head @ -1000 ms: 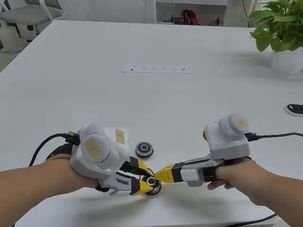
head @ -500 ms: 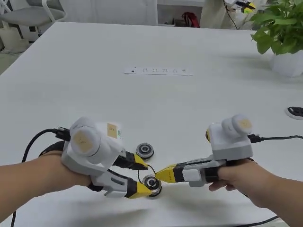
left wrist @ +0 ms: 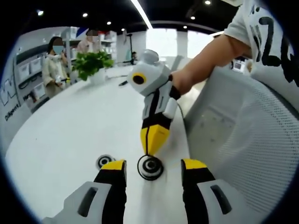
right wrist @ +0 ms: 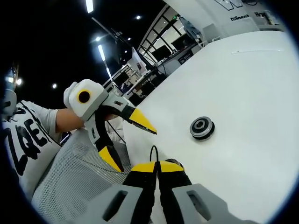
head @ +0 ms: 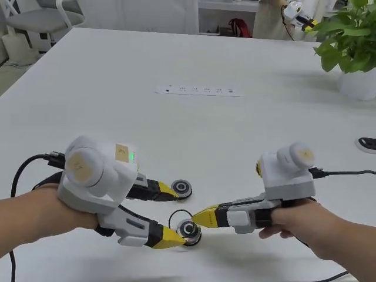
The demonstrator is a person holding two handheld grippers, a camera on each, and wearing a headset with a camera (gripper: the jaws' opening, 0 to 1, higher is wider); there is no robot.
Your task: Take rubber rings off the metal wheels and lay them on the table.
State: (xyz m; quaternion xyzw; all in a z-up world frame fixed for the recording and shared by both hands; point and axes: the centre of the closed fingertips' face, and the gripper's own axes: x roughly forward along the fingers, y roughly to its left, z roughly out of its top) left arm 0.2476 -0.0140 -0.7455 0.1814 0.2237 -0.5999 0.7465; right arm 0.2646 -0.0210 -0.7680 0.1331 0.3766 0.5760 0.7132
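The left claw (head: pixel 171 214) was spread wide at the lower left of the head view, with one yellow tip above and one below, and nothing was between them. In the left gripper view its two tips stood on either side of a metal wheel (head: pixel 189 230) without touching it. That wheel lay flat on the white surface (head: pixel 194 135) at the lower centre of the frame, with its axle pointing straight up and its round face to the camera.

The right claw (head: pixel 197 217) came in from the right with its long axis nearly level and its tip pointing left at the wheel. Its jaws were pressed together on the rubber ring (head: pixel 171 218), a thin black loop. The loop was pulled loose of the wheel's rim and bulged toward the upper left of the wheel. In the right gripper view it rose as a narrow loop from the closed tips.

A second wheel (head: pixel 181 188) also lay flat, just above and left of the first and beside the left claw's upper tip. A white power strip (head: pixel 198 90) lay crosswise, well apart, toward the top of the frame. A potted plant (head: pixel 346 35) stood at the upper right.
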